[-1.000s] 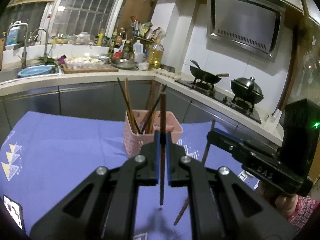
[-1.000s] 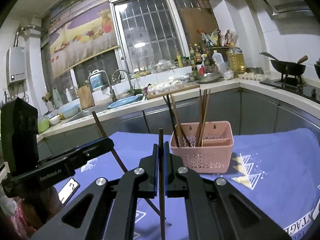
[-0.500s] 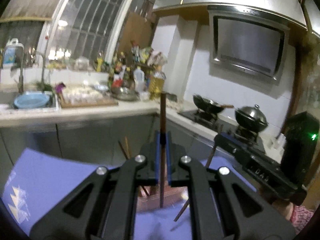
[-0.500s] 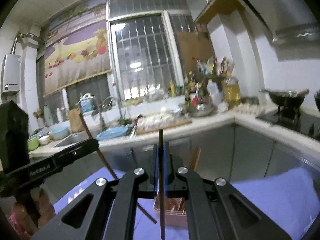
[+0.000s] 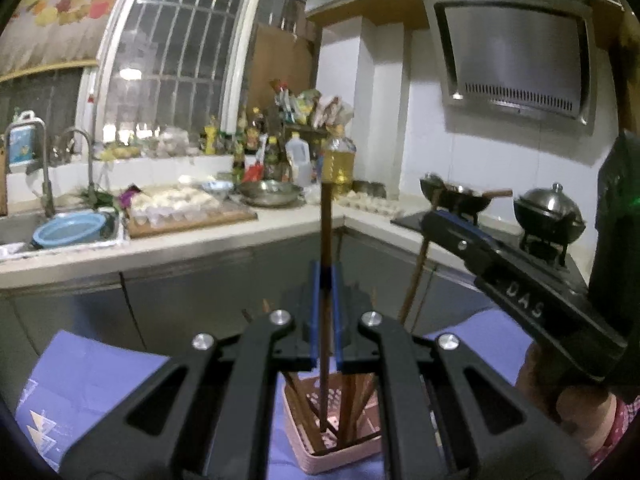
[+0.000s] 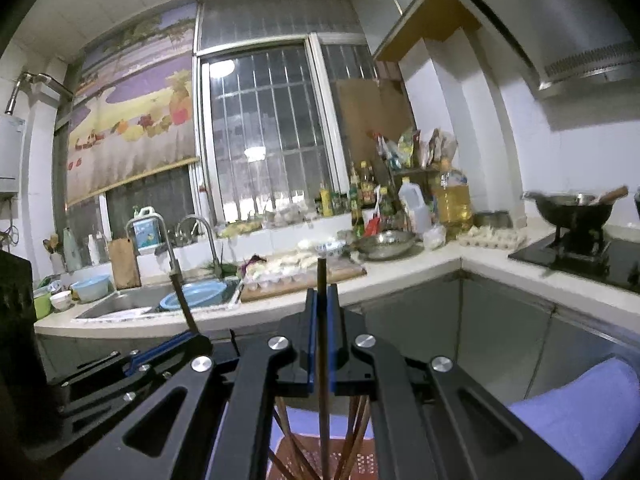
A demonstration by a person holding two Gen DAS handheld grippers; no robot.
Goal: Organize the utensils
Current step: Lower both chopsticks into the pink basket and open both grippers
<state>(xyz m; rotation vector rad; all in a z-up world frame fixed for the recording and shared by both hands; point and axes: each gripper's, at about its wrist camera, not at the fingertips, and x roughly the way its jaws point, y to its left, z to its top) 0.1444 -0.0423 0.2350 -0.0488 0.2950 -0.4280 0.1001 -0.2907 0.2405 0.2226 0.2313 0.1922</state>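
Observation:
In the left wrist view my left gripper (image 5: 326, 276) is shut on an upright dark brown chopstick (image 5: 326, 224). Its lower end hangs inside the pink basket (image 5: 340, 458), which holds several chopsticks. My right gripper (image 5: 432, 220) reaches in from the right, shut on a second chopstick (image 5: 416, 280) that slants down beside the basket. In the right wrist view the right gripper (image 6: 322, 300) clamps its chopstick (image 6: 324, 420) upright over the pink basket (image 6: 360, 460). The left gripper (image 6: 196, 336) shows at the left with its chopstick (image 6: 182, 300).
The basket stands on a blue tablecloth (image 5: 100, 392). Behind runs a kitchen counter (image 5: 200, 240) with a sink and blue bowl (image 5: 70, 230), a cutting board of food, bottles and an oil jug (image 5: 338, 160). A wok (image 5: 460, 194) and a lidded pot (image 5: 548, 212) sit on the stove at right.
Both grippers have moved forward and risen with their chopsticks. The basket, earlier ahead of the fingers, now lies beneath them at the bottom of both views.

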